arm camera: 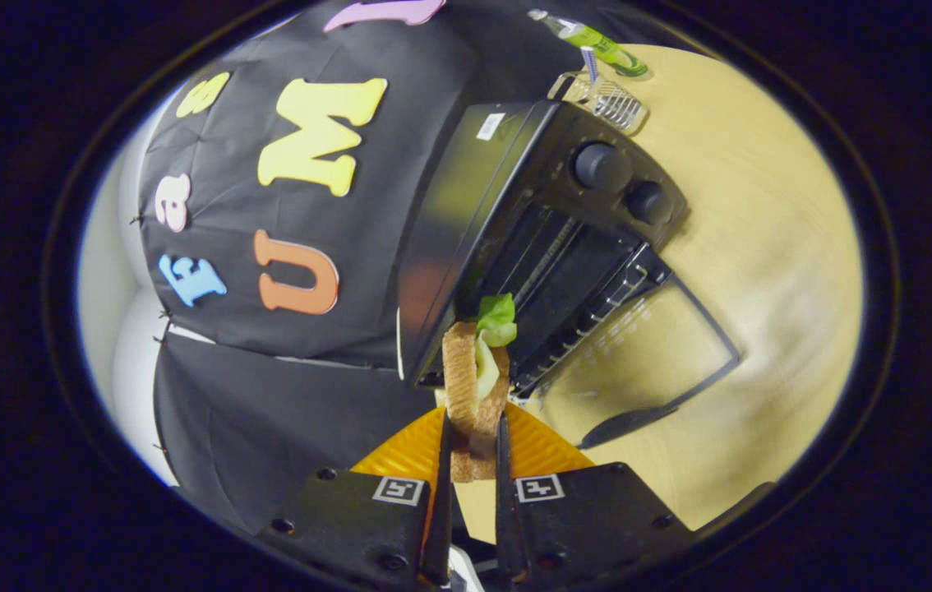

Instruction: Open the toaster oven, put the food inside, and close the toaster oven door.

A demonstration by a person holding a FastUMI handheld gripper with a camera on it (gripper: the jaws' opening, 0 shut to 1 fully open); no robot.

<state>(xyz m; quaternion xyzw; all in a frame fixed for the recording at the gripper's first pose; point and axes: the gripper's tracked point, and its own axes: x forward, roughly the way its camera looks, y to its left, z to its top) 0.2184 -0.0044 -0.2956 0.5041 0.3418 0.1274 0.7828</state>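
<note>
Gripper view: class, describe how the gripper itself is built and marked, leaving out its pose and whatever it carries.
The gripper has two thin, flat, blade-like fingers running forward side by side. Each sits on a chunky black block with rounded corners and visible screw heads. On top of each block is a small square white tag printed with a black coded pattern. No cables or sleeve can be made out.

- You worked in a staged recording booth, not a real kitchen: a black cloth wall [269, 362] enclosed a pale wooden table [762, 271].
- Kitchen props were set on that table: a toaster oven [532, 238] with its glass door [647, 362] open, and a green bottle [597, 41] behind it.
</note>
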